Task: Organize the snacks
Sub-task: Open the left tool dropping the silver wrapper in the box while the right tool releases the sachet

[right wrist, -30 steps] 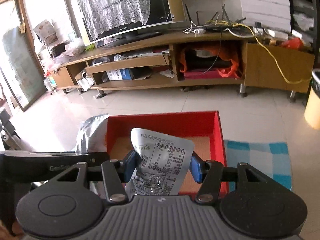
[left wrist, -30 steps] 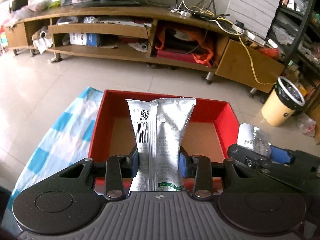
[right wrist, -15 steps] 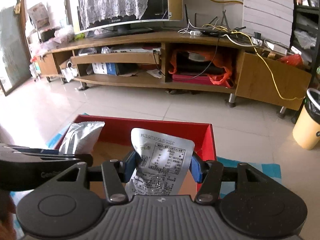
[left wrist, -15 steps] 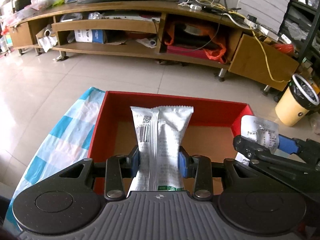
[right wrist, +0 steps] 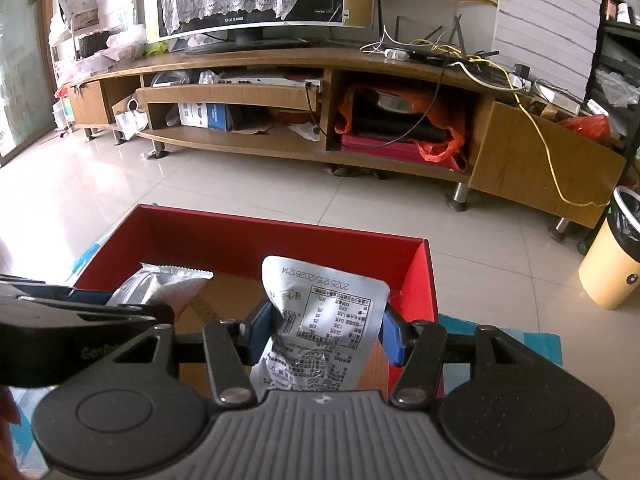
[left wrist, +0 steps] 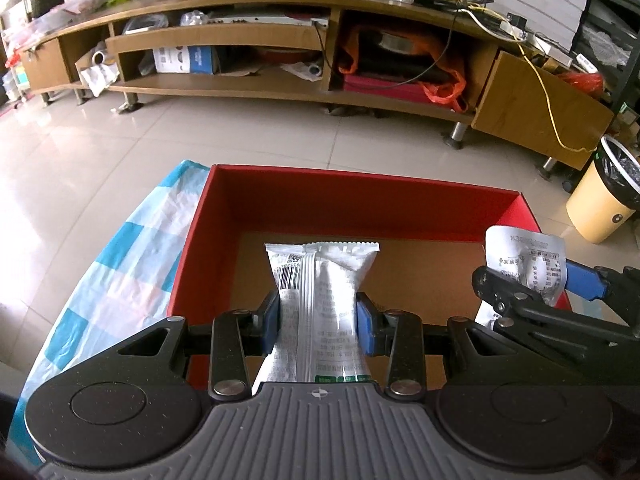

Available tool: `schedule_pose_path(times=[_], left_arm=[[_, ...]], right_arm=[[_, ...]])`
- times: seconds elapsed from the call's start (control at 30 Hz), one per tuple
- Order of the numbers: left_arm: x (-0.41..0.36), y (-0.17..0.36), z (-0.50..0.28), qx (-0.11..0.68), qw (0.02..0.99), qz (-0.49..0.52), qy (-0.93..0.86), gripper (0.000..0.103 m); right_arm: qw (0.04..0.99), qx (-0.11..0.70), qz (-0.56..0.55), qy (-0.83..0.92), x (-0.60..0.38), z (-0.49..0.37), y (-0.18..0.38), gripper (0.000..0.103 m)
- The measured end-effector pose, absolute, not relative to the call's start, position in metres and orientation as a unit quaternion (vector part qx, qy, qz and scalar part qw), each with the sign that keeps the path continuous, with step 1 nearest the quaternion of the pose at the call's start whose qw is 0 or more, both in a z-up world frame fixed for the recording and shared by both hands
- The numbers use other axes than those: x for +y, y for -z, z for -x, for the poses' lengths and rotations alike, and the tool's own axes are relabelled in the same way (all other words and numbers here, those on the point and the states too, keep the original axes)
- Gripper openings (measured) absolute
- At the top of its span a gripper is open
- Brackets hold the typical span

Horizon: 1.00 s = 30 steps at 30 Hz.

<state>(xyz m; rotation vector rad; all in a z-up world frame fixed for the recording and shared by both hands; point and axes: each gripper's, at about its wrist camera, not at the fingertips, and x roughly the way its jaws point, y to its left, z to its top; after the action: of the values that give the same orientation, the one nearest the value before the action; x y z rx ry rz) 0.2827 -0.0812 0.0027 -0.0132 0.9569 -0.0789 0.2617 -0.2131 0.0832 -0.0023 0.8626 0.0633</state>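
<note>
**Two foil packets held over the red box**

Left gripper (left wrist: 317, 326) was clenched on a long silver packet (left wrist: 320, 280), blue pads biting its waist so the film pinched inward. Packet stood upright above the left half of the box (left wrist: 360, 200), over the bare cardboard floor, not yet resting on it as far as could be judged.

Right gripper (right wrist: 322, 334) was clenched on a flatter pouch (right wrist: 324, 320), printed label facing the camera, hanging above the right half of the box near its right wall.

Box sat on a blue-checked cloth (left wrist: 120, 264).

Handling, judged: both light, soft, crinkly; foil slick, so a loose grip would let them slide. Contents likely crushable, so a mid-body pinch seemed right, moderate squeeze only. The pouch looked limp and folded at the grip; its sealed edge would give a firmer hold. Dropping from low height seemed harmless.
</note>
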Motion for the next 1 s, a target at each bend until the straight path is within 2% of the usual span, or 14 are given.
schedule_pose_path(times=[0.33,0.47,0.57,1.0], left_arm=[[-0.078,0.003,-0.291,0.466,0.884,0.009,0.021,0.05],[-0.076,-0.001,-0.29,0.456,0.89,0.007,0.014,0.07],[-0.077,-0.004,-0.289,0.45,0.893,0.004,0.013,0.075],[-0.069,-0.019,-0.273,0.444,0.896,0.02,0.022,0.082]], right_arm=[[0.899,0.436,0.0,-0.033,-0.212,-0.272,-0.071,0.058],[0.896,0.443,-0.011,-0.033,-0.216,-0.276,-0.07,0.059],[0.897,0.442,-0.018,-0.029,-0.22,-0.275,-0.07,0.06],[0.901,0.433,-0.023,-0.027,-0.225,-0.26,-0.086,0.066]])
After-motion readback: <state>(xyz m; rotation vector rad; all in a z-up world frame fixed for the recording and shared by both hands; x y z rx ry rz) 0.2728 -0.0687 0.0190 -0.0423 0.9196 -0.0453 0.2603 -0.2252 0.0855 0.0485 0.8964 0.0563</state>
